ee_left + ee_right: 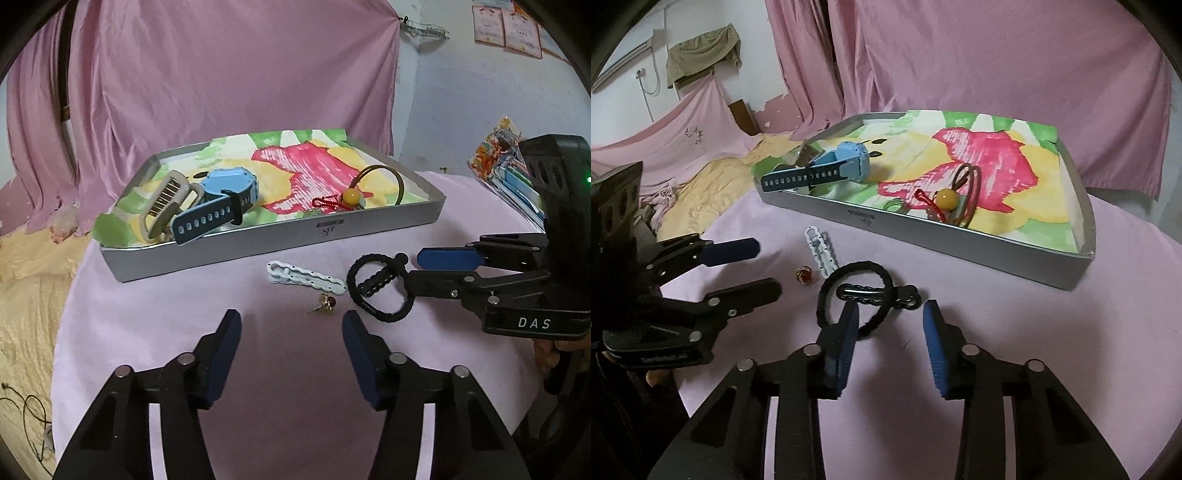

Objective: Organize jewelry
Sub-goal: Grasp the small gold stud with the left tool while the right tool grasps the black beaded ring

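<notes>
Left wrist view: the left gripper (291, 332) fills the lower centre of the frame with its blue-padded fingers (227, 354) spread wide and nothing between them. Just above the gap, on the pink tablecloth (166, 314), lies a small gold earring with a red stone (324, 303). Directly above it lies a white hair clip (306, 277), and to the right of that a black hair tie (380, 286) with a black hair clip (376, 281) lying inside its ring. The right gripper (413, 267) enters from the right edge, fingers apart, its lower finger overlapping the edge of the black hair tie; whether it touches cannot be told.

Right wrist view: the right gripper (890, 328) occupies the lower centre, fingers (846, 343) wide and holding nothing; the left finger overlaps the lower arc of the black hair tie (827, 295), which encloses the black hair clip (871, 293). The white hair clip (822, 251) and the earring (805, 275) lie to the upper left, near the open left gripper (764, 269) at the left edge.

Both views: a grey tray (258, 247) (942, 240) lined with floral paper sits in the middle of the frame. It holds a blue watch (221, 195) (831, 162), a beige buckle-like piece (166, 206), and a brown hoop (384, 181) (967, 184) with a yellow bead (351, 196) (946, 199) on red cord.
</notes>
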### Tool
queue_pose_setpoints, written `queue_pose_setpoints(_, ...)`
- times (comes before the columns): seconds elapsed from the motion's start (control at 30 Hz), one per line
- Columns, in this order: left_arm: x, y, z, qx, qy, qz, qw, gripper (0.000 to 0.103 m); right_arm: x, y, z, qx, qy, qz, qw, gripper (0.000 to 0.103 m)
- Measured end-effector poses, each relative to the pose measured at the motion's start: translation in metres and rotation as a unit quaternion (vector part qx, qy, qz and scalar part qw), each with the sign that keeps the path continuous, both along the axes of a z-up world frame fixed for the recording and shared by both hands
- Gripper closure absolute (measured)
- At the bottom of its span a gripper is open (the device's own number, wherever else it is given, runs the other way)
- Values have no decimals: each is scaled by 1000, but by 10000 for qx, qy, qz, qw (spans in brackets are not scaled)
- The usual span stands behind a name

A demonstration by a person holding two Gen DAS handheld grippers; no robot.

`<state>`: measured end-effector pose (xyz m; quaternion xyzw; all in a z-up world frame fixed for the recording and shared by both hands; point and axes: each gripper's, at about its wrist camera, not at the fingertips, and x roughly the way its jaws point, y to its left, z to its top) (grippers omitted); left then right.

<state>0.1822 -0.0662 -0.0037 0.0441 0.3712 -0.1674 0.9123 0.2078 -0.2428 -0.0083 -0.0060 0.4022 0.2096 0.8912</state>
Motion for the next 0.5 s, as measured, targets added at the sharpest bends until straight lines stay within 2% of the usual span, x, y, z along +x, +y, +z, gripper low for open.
queue_pose_setpoints(0.23, 11, -7, 0, 9, 56, -129, 9999, 57, 7, 4, -1, -34, 83, 74, 9999, 77)
queue_pose_setpoints(0.3, 14, -9, -1, 10, 98, -164, 9998, 61, 10, 5, -2, -39, 124, 89, 9999, 81)
queue_pose_setpoints(0.43, 19, -13, -3, 1, 221, -260, 9994, 64, 10, 8, -4, -94, 179, 146, 9997, 81)
queue_pose_setpoints(0.5, 21, -15, -4, -14, 290, -308, 9991, 71, 10, 10, -4, -186, 154, 183, 9995, 81)
